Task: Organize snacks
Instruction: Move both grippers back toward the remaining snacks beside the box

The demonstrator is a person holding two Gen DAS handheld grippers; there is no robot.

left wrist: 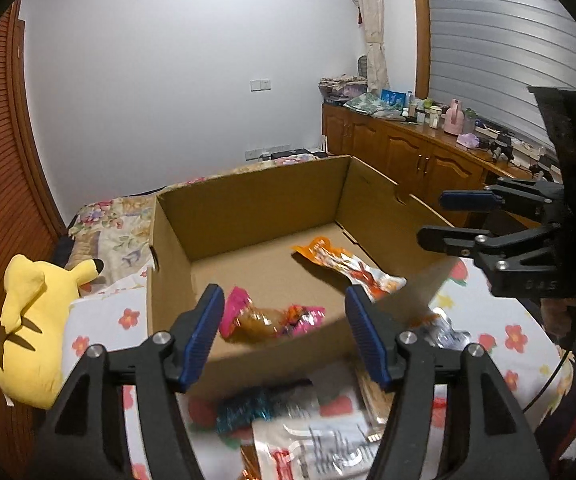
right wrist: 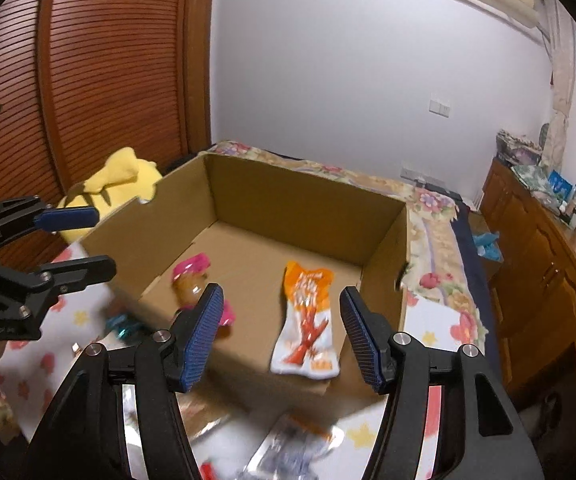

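Both my tongs are hanging over the near edge of the cardboard box [left wrist: 248,208] right now. My left gripper [left wrist: 286,334] has its jaws standing wide with nothing between them, and my right gripper [right wrist: 282,334] is the same, apart and empty.

Two snacks are lying on the box floor. The pink packet [left wrist: 272,318] sits close to the near wall, toward the box's left side. The orange and white packet [left wrist: 347,266] lies flat further right, its white end close to the near wall and its orange end pointing at the far wall. They're apart, not touching.

Outside the box, just in front of its near wall, more packets are on the flowery bedsheet [left wrist: 515,344]: a blue shiny wrapper [left wrist: 244,408] and a clear bag with red and white print [left wrist: 315,444], both blurry so I can't read them. A yellow plush toy [left wrist: 32,328] lies off to the left of the box.
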